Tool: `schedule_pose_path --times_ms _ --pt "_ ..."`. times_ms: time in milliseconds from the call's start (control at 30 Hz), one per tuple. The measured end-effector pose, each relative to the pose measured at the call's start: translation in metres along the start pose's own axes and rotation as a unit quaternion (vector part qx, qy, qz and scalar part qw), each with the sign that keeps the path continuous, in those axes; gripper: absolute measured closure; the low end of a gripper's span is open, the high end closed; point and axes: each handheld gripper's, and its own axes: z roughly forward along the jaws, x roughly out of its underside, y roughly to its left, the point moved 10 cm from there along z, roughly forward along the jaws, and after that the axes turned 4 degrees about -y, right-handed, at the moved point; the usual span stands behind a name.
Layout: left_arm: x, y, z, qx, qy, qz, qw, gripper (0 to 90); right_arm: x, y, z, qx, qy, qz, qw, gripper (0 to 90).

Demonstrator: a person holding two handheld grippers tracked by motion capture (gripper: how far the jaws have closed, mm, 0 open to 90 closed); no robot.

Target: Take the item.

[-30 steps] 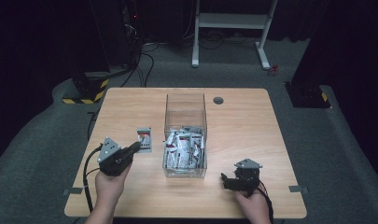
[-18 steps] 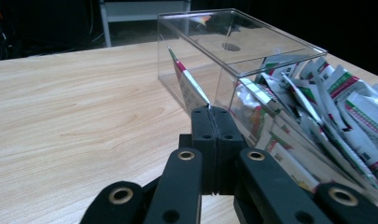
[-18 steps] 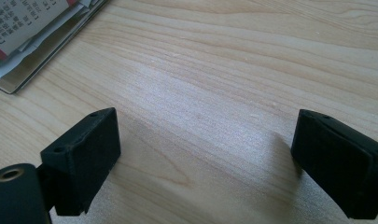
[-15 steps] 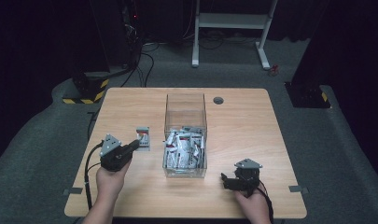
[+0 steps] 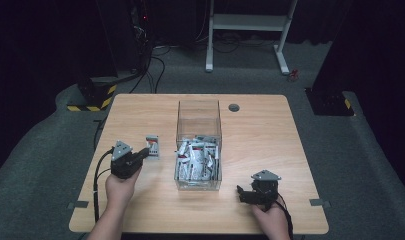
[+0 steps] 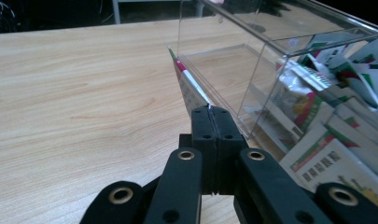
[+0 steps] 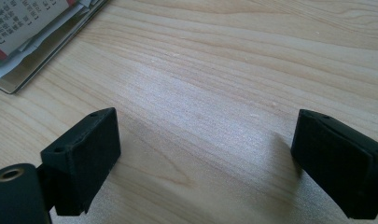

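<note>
High view: left gripper (image 5: 142, 155) sits just left of the clear box (image 5: 198, 107), its fingers pressed together on one sachet (image 5: 152, 146). Left gripper view confirms: the fingers (image 6: 206, 135) pinch the near edge of the sachet (image 6: 189, 86), which stands on edge and runs forward alongside the box (image 6: 233, 51) wall, very near it; contact with the wall cannot be told.

Box holds a heap of like sachets (image 5: 196, 161) in its near half; far half looks bare.

Right gripper (image 5: 243, 194) rests low on the surface (image 5: 270, 135), near-right of the box, fingers spread wide with nothing between them; right gripper view shows bare wood between the fingers (image 7: 86, 151) and a corner of the box (image 7: 18, 77) at upper left.

Step in hand, as judged: one sachet is gripped outside the box. Whether it is bound into the box or away from it cannot be read here. If inward, next move calls for a lift above the rim, travel right over the heap, then release.

Hard to make out: print on the held sachet, seen edge-on; sachet count in the heap.
</note>
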Motion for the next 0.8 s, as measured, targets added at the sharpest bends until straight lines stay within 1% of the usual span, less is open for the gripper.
schedule_pose_path --times_ms 267,433,500,567,700,800 --pt "0.011 0.008 0.014 -0.001 0.018 -0.015 0.9997 89.9 0.0 0.0 0.0 0.0 0.001 0.002 1.0 7.9" --pt "0.019 0.012 0.021 0.001 0.028 -0.032 0.9991 89.9 0.0 0.0 0.0 0.001 0.001 0.002 1.0 8.0" --pt "0.021 0.014 0.023 -0.002 0.033 -0.034 0.9989 89.9 0.0 0.0 0.0 0.001 0.0 0.001 1.0 8.0" --pt "0.023 0.017 0.025 -0.006 0.037 -0.03 0.9988 89.8 0.0 0.0 0.0 0.001 0.0 0.001 1.0 8.0" --pt "0.027 0.02 0.028 -0.013 0.044 -0.035 0.9984 89.5 0.0 0.0 0.0 0.001 0.0 0.001 1.0 8.1" --pt "0.029 0.024 0.03 -0.02 0.049 -0.032 0.9981 89.4 0.0 0.0 0.0 0.001 0.0 0.001 1.0 8.1"
